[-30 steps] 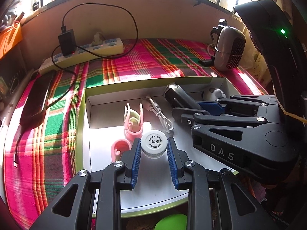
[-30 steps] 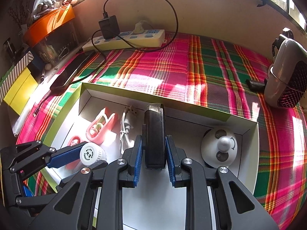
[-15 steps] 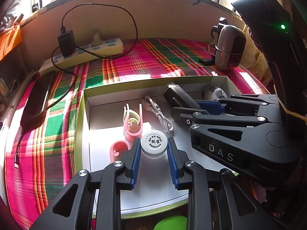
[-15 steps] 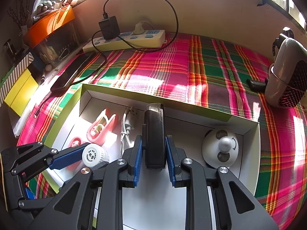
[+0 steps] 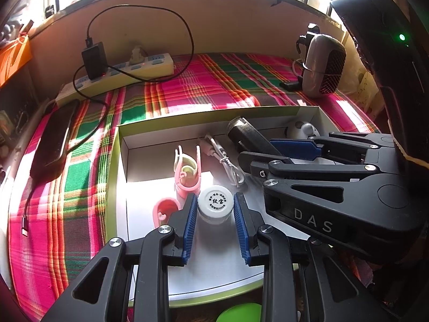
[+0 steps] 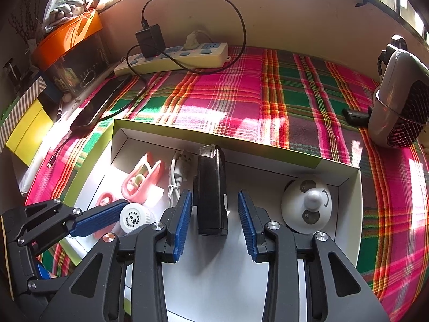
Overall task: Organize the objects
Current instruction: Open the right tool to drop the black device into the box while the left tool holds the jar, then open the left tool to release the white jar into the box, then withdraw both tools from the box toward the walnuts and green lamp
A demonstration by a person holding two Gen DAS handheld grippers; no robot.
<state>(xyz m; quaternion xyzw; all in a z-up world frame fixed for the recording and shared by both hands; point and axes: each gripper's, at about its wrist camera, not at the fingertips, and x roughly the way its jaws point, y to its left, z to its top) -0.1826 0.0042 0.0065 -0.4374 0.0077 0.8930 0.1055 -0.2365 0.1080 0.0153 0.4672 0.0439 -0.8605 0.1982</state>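
Release is shown at the right gripper (image 6: 214, 221): its jaws have just been opening, leaving the black device (image 6: 211, 190) free on the box (image 6: 346, 212) floor. The left gripper (image 5: 215, 224), slightly eased, brackets the white-capped jar (image 5: 215, 204) near-left; contact is unclear.

Both wrist cameras look steeply down along their tools from close range, the left view from the left side, the right from the right, sharing the white box (image 5: 126, 145) (image 6: 346, 177) interior.
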